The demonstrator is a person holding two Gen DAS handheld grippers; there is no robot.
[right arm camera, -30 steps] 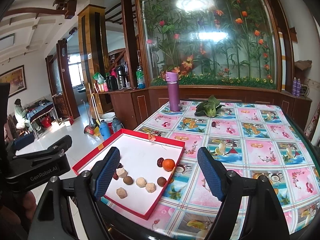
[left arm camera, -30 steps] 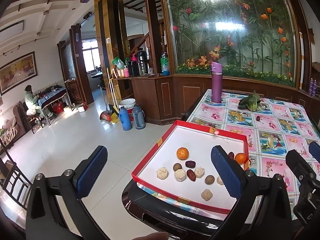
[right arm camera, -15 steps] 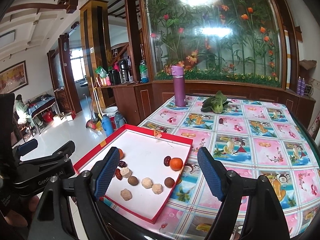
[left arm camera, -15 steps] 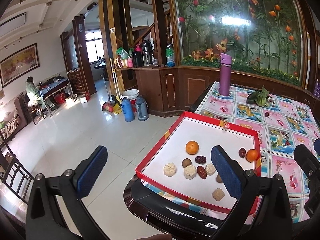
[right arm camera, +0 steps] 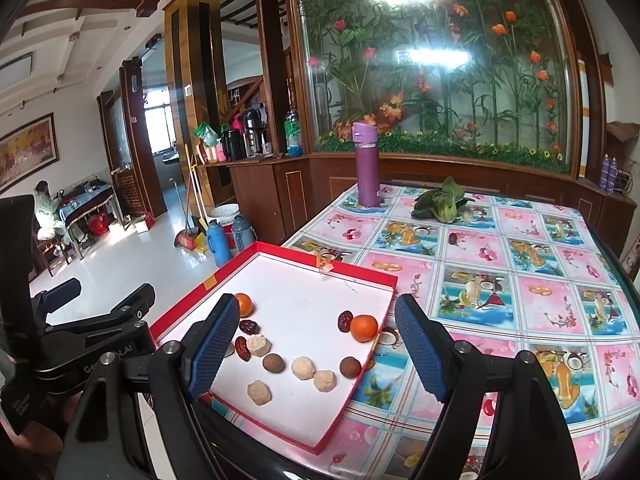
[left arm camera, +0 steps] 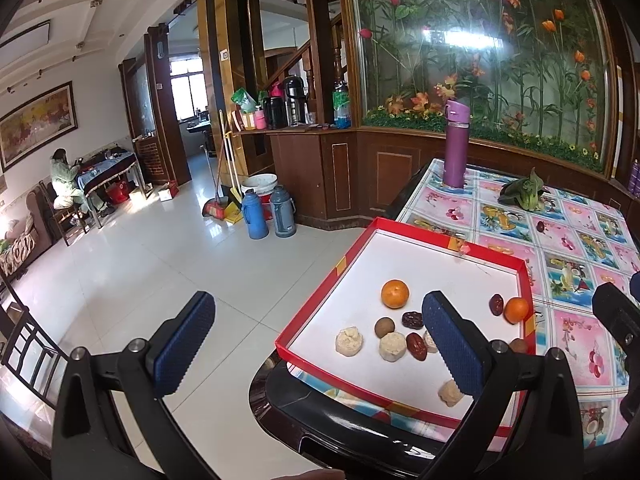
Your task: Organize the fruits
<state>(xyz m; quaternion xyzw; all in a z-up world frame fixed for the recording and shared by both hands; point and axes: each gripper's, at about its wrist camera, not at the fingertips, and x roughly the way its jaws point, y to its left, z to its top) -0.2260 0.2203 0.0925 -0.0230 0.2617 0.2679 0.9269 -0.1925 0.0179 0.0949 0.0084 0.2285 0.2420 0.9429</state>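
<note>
A red-rimmed white tray (left arm camera: 348,258) (right arm camera: 362,274) lies at the table's near left corner. In it are two oranges (left arm camera: 395,293) (right arm camera: 363,328), dark red dates (left arm camera: 412,319) (right arm camera: 344,321), brown round fruits (right arm camera: 274,362) and pale lumpy pieces (left arm camera: 349,342) (right arm camera: 303,367). My left gripper (left arm camera: 320,350) is open, hovering off the table's left edge in front of the tray. My right gripper (right arm camera: 316,354) is open above the tray's near end. Neither holds anything.
A purple bottle (right arm camera: 367,164) and a leafy green vegetable (right arm camera: 440,202) stand at the far side of the patterned tablecloth (right arm camera: 520,280). One date (right arm camera: 453,237) lies loose on the cloth. Two thermos flasks (left arm camera: 268,212) stand on the tiled floor. A person sits far left.
Both grippers have lifted slightly and eased back, so the tray sits lower and fuller in each view. Nothing in the tray has moved and both stay open.
</note>
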